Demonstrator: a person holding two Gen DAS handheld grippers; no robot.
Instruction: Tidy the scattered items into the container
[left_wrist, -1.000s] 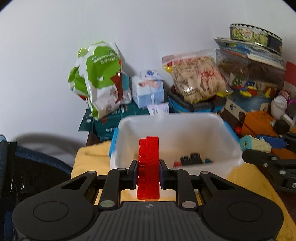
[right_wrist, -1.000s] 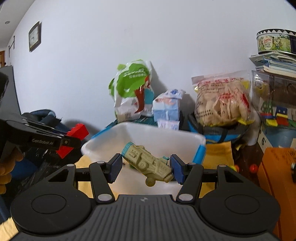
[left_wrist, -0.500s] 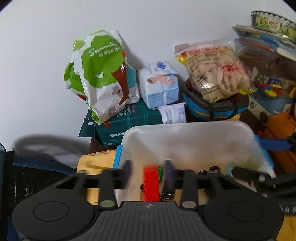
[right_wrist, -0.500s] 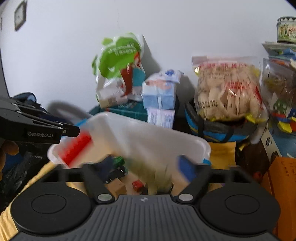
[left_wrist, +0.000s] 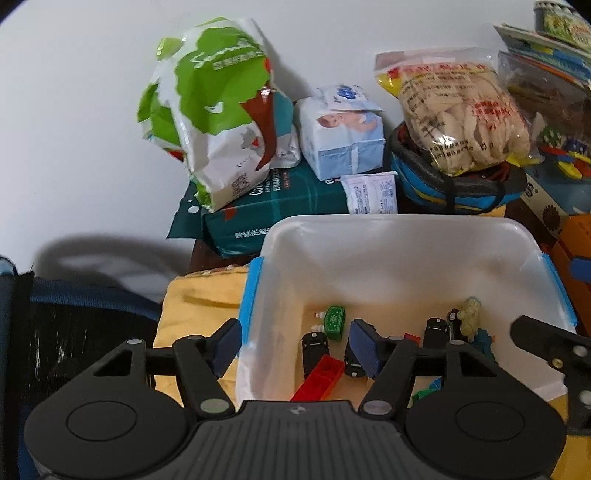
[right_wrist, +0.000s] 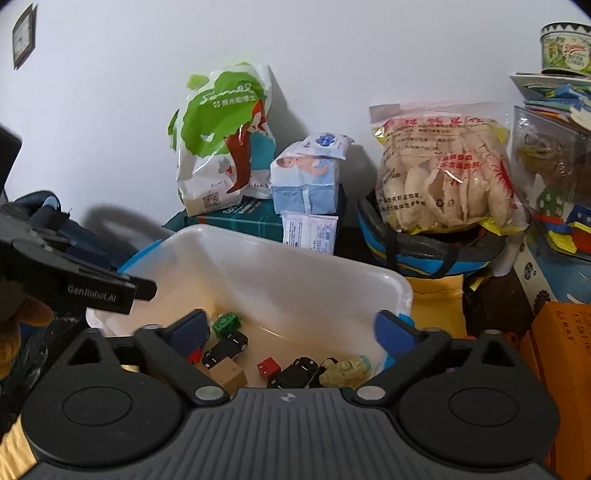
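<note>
- Left wrist view: your left gripper (left_wrist: 295, 343) hangs over the white container (left_wrist: 391, 236), jaws apart and empty; the red block (left_wrist: 319, 376) lies inside on its floor.
- Your right gripper (right_wrist: 290, 330) is also spread wide and empty above the container, with the beige toy vehicle (right_wrist: 345, 371) resting inside near its right wall.
- This looks like the release step; next, you likely lift both clear and seek remaining items outside the container.

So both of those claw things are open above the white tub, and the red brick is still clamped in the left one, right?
Not quite. Both are open over the white tub, but the left gripper holds nothing: the left wrist view shows the red brick lying on the tub floor among the toy cars. The right gripper is empty too; the tan toy vehicle lies below it.
</note>
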